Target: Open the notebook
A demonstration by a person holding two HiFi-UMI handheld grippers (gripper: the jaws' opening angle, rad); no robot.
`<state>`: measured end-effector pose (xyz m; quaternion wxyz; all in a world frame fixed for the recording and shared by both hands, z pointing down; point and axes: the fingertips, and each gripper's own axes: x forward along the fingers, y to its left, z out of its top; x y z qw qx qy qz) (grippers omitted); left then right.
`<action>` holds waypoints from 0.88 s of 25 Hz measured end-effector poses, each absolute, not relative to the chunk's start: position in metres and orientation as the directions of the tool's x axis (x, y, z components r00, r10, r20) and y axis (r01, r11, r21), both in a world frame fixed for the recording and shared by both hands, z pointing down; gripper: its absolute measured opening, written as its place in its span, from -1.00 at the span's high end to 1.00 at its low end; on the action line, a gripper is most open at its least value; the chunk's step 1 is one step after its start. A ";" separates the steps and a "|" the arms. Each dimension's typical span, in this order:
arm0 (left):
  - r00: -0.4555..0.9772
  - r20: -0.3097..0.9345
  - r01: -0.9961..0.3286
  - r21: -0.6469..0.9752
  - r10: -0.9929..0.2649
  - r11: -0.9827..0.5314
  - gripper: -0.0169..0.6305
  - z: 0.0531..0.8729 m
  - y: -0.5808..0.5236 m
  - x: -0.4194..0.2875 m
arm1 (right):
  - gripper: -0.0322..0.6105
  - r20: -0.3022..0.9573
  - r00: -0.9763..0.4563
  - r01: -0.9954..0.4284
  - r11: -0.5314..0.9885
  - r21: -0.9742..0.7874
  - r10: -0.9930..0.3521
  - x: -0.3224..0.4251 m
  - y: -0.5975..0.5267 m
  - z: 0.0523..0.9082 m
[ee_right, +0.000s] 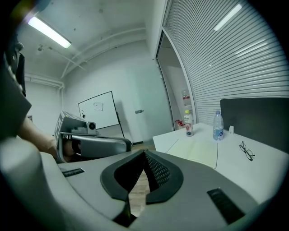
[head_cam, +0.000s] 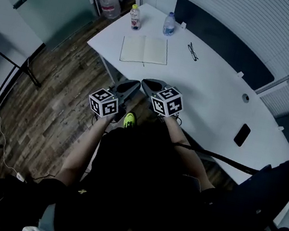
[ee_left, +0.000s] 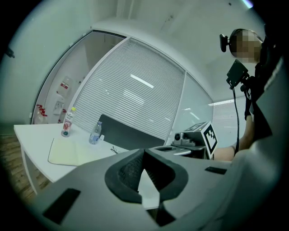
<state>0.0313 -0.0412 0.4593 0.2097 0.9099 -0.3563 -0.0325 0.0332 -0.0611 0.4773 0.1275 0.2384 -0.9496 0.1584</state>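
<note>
We hold both tongs up at the desk's (head_cam: 209,96) near edge, side by side, and neither one touches anything. The left tongs (ee_left: 144,150) are closed. Their dark pads meet at the tips, with only a thin wedge of gap behind them and nothing caught in it. The right tongs (ee_right: 144,153) are closed in the same way, pad against pad, and carry nothing. Each pair shows up in the other's view as a grey body with its marker cube, close alongside.

The notebook (head_cam: 145,50) lies open and flat near the desk's left end, just in from the near edge. Its two pale pages are spread and the spine runs down the middle. It sits well apart from both tongs, farther along the desk from us.

At the far left corner, beyond the notebook, stand two bottles. One is a bottle with a yellow cap and red label (head_cam: 134,17), and to its right is a clear water bottle with a blue label (head_cam: 169,25). Both are upright and neither touches the notebook. A pair of glasses (head_cam: 193,51) lies on the desk to the right of the notebook, towards the far edge where a dark panel (head_cam: 219,39) runs. A dark phone (head_cam: 242,134) lies flat near the desk's right end, close to the near edge.
</note>
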 end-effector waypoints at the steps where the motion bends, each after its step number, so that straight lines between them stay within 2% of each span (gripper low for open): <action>1: 0.743 0.092 -0.637 0.401 -0.663 -0.658 0.91 0.460 -0.033 0.037 | 0.83 0.312 -0.857 -0.489 0.838 -0.243 -0.410 0.038 -0.052 0.477; 13: 0.729 0.122 -0.660 0.386 -0.673 -0.645 0.91 0.464 0.073 0.084 | 0.83 0.254 -0.875 -0.477 0.824 -0.305 -0.412 0.081 0.051 0.476; 18: 0.722 0.119 -0.669 0.371 -0.682 -0.644 0.91 0.451 0.100 0.103 | 0.83 0.194 -0.880 -0.475 0.799 -0.369 -0.433 0.101 0.077 0.464; 22: 0.719 0.141 -0.678 0.357 -0.681 -0.642 0.91 0.451 0.124 0.108 | 0.83 0.188 -0.884 -0.468 0.810 -0.353 -0.429 0.105 0.102 0.464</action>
